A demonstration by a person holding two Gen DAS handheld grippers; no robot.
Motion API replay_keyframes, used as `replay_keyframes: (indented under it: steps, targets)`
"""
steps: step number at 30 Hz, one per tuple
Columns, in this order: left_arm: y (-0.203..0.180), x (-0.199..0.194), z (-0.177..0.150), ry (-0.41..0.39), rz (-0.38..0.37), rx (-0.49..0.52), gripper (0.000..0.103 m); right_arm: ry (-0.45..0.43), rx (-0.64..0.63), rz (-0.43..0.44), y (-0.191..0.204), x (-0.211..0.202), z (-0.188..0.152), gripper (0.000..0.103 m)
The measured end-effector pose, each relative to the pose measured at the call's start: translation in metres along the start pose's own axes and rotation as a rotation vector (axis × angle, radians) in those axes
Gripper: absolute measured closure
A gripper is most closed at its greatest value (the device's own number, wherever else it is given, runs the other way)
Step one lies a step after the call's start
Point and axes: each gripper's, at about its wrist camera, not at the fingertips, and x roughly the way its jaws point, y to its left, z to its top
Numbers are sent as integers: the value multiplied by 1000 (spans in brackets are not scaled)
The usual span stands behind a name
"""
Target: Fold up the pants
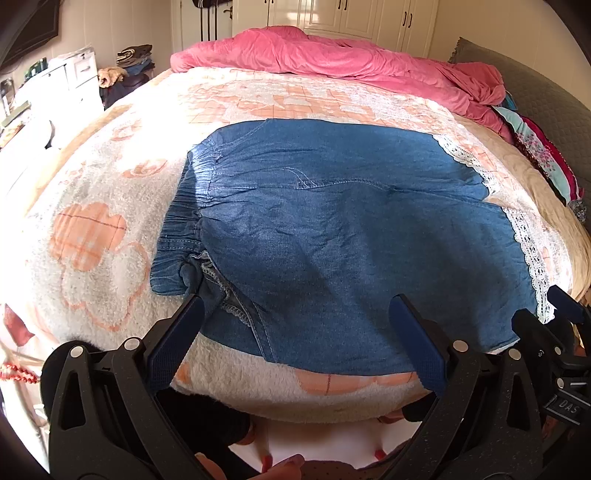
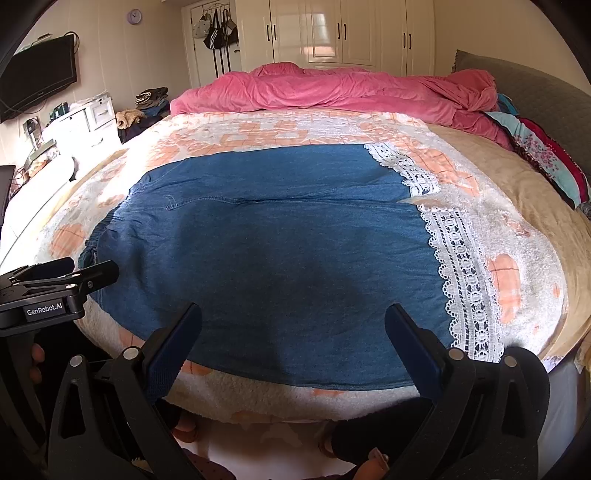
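Note:
Blue denim pants (image 1: 332,229) with white lace hems (image 1: 532,254) lie flat on the bed, waistband (image 1: 184,218) to the left, legs to the right. They also show in the right wrist view (image 2: 277,240), with the lace hems (image 2: 461,280) at right. My left gripper (image 1: 297,306) is open and empty, just above the near edge of the pants by the waistband corner. My right gripper (image 2: 293,314) is open and empty over the near leg. Each gripper shows in the other's view, the right one (image 1: 554,325) and the left one (image 2: 66,277).
The pants rest on a fluffy white and orange blanket (image 1: 92,240) over the bed. A pink duvet (image 1: 332,55) is bunched at the far side, patterned clothes (image 1: 546,158) at the right. White wardrobes (image 2: 351,33), a TV (image 2: 37,85) and drawers (image 2: 92,122) stand beyond.

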Motion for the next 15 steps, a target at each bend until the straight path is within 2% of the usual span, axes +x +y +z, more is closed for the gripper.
replay_keyframes:
  steps: [15]
  targets:
    - [4, -1, 3, -4, -7, -6, 9, 0, -3, -1, 0, 2, 0, 4]
